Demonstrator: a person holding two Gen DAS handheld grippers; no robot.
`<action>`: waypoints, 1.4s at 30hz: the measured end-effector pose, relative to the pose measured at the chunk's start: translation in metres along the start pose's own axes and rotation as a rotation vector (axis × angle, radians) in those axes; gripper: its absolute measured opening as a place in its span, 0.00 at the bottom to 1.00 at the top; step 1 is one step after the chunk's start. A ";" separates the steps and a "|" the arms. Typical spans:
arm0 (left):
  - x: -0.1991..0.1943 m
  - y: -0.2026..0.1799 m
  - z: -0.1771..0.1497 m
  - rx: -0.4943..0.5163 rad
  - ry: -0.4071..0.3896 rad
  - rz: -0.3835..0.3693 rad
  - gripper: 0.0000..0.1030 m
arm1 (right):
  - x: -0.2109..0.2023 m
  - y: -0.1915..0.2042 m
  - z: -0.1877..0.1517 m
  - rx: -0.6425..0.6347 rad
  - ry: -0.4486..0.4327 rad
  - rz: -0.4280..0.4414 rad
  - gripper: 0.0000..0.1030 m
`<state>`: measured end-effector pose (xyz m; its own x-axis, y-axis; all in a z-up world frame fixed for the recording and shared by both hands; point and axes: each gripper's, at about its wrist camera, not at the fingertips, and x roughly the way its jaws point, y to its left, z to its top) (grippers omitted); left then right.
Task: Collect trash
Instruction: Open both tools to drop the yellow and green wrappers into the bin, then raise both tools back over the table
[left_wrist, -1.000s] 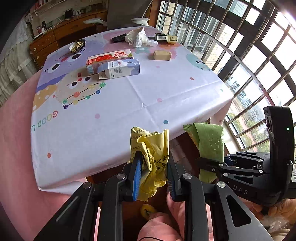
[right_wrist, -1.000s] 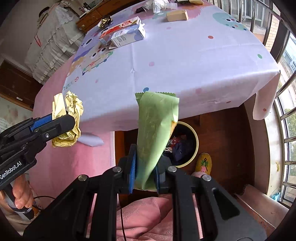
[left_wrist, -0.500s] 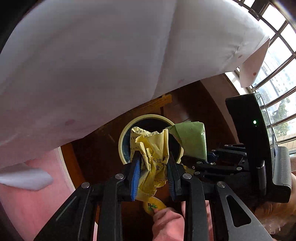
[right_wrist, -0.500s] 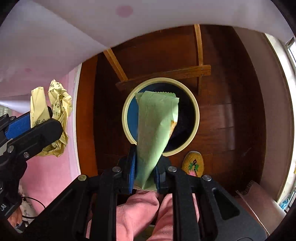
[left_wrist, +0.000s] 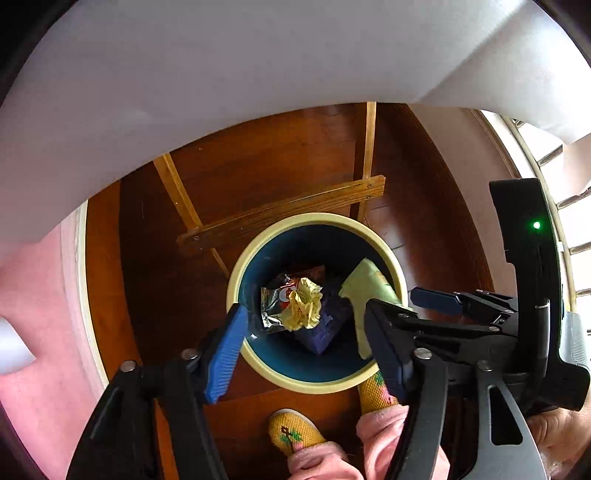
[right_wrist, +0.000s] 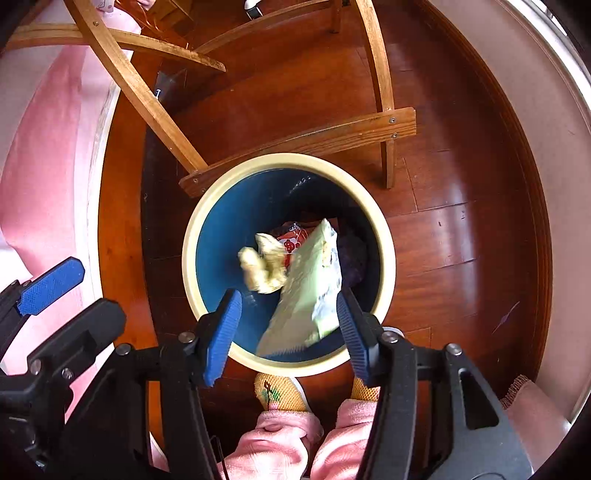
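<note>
Both jaws stood spread wide over the bin (right_wrist: 192, 236): the left gripper (left_wrist: 308, 352) above the crumpled yellow wrapper (left_wrist: 303, 309) lying on the trash (amid older packets), the right gripper (right_wrist: 288, 330) over the green packet (right_wrist: 308, 291), its long axis slanting down inside the rim.

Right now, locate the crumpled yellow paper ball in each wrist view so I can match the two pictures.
Left wrist view: the crumpled yellow paper ball sits just below centre, inside the bin, between the open fingers.
Right wrist view: the same ball is left of centre, inside the bin, beside the pale green wrapper.
Shared landmark: the round cream-rimmed blue trash bin.
</note>
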<state>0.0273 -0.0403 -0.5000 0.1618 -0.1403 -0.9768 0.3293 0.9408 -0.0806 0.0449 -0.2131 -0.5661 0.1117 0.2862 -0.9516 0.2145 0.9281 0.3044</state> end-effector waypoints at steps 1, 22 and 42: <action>-0.001 0.002 -0.002 -0.006 -0.002 0.004 0.74 | -0.003 -0.001 0.000 0.001 -0.005 -0.001 0.50; -0.178 0.023 0.022 -0.165 -0.089 0.041 0.74 | -0.172 0.064 -0.002 -0.029 -0.117 0.091 0.50; -0.455 0.018 0.100 -0.254 -0.350 0.131 0.74 | -0.415 0.148 0.056 -0.335 -0.367 0.172 0.50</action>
<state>0.0525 0.0098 -0.0368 0.5062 -0.0703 -0.8595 0.0538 0.9973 -0.0498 0.0848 -0.2075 -0.1241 0.4635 0.3944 -0.7935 -0.1518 0.9176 0.3674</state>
